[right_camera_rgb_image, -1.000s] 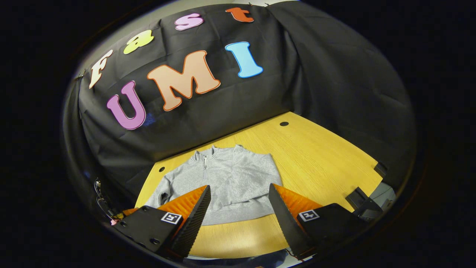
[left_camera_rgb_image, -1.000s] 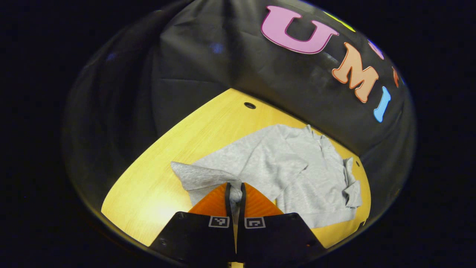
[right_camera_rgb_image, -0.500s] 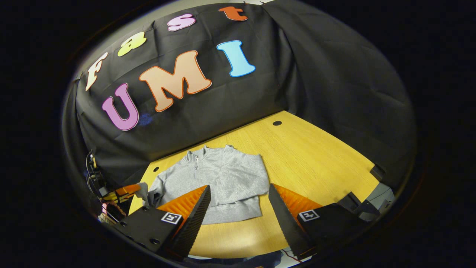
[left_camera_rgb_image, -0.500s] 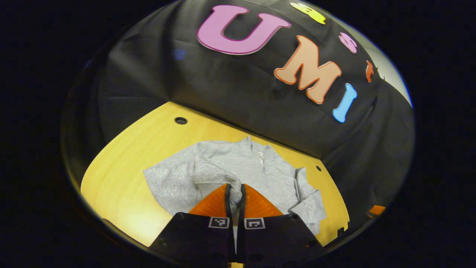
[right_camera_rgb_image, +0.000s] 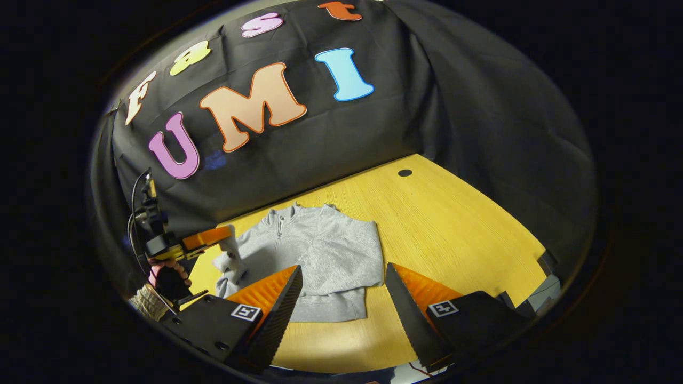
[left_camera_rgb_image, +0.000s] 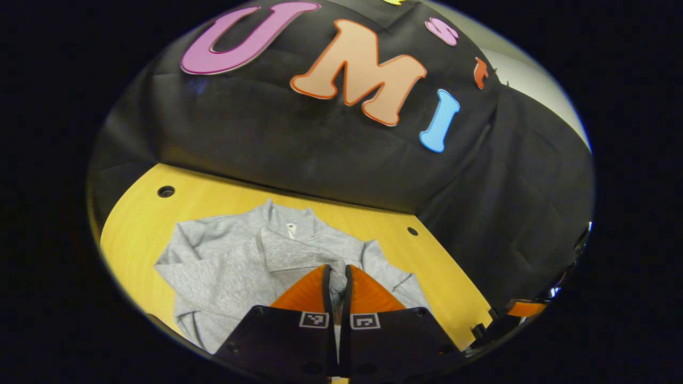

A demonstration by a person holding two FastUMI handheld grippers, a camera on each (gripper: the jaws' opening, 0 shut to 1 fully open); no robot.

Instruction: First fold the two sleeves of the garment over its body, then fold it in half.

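Over the sweater [left_camera_rgb_image: 224, 261] body, our left gripper [left_camera_rgb_image: 337, 277], clamped on its sleeve [left_camera_rgb_image: 291, 253], has swung inward; the right gripper [right_camera_rgb_image: 341, 298] gapes empty.

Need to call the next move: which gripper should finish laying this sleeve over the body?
Left, I'd say. The left gripper is shut on the grey sleeve, already above the garment's body. The right gripper hangs open near the hem, holding nothing.

Yellow wood table [right_camera_rgb_image: 453, 224] w/ round holes [right_camera_rgb_image: 405, 173], black cloth wall [left_camera_rgb_image: 299, 144].
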